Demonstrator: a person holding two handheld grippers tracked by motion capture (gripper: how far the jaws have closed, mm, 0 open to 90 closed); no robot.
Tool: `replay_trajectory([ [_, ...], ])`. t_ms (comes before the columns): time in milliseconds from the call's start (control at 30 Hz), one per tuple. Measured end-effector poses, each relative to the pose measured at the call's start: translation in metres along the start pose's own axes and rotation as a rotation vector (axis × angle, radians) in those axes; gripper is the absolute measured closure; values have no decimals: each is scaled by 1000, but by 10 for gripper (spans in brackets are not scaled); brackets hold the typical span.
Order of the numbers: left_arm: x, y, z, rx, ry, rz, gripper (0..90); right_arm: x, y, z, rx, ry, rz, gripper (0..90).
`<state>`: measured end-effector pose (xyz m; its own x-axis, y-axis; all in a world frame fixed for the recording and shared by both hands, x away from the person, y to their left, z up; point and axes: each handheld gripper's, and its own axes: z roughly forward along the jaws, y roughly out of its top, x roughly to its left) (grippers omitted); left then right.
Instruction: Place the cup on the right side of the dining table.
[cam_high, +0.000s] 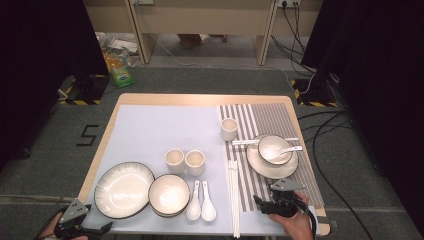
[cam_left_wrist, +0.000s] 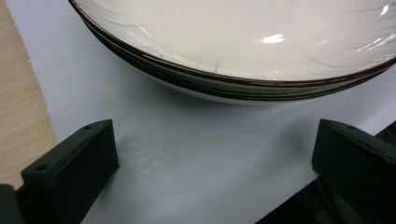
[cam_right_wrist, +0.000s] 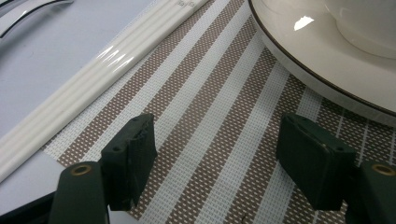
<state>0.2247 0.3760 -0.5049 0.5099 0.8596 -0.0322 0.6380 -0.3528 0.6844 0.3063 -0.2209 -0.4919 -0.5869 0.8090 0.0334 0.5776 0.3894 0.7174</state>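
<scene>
On the pale blue mat (cam_high: 150, 130) lie a large dark-rimmed plate (cam_high: 124, 190), a bowl (cam_high: 169, 195), two cups (cam_high: 175, 161) and two white spoons (cam_high: 200, 201). White chopsticks (cam_high: 233, 197) lie along the edge of the striped placemat (cam_high: 280, 117). That placemat carries a cup (cam_high: 229, 129) and a plate (cam_high: 260, 165) with a bowl (cam_high: 274, 149) and a spoon in it. My left gripper (cam_high: 92, 227) is open at the near left corner, and its jaws (cam_left_wrist: 217, 140) face the large plate's rim (cam_left_wrist: 233, 79). My right gripper (cam_high: 272, 196) is open just above the stripes (cam_right_wrist: 217, 140), between the chopsticks (cam_right_wrist: 93, 88) and the plate (cam_right_wrist: 317, 60).
A second pair of chopsticks (cam_high: 265, 141) lies crosswise behind the bowl on the striped mat. The wooden table edge (cam_left_wrist: 18, 107) runs close to my left jaw. Cables (cam_high: 330, 150) trail over the grey floor to the right of the table.
</scene>
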Motion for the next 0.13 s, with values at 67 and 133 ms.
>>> replay_trajectory([
  [67,0,0,0,0,0,0,0,0,0,0,-1,1,0,287],
  [133,0,0,0,0,0,0,0,0,0,0,-2,1,0,287],
])
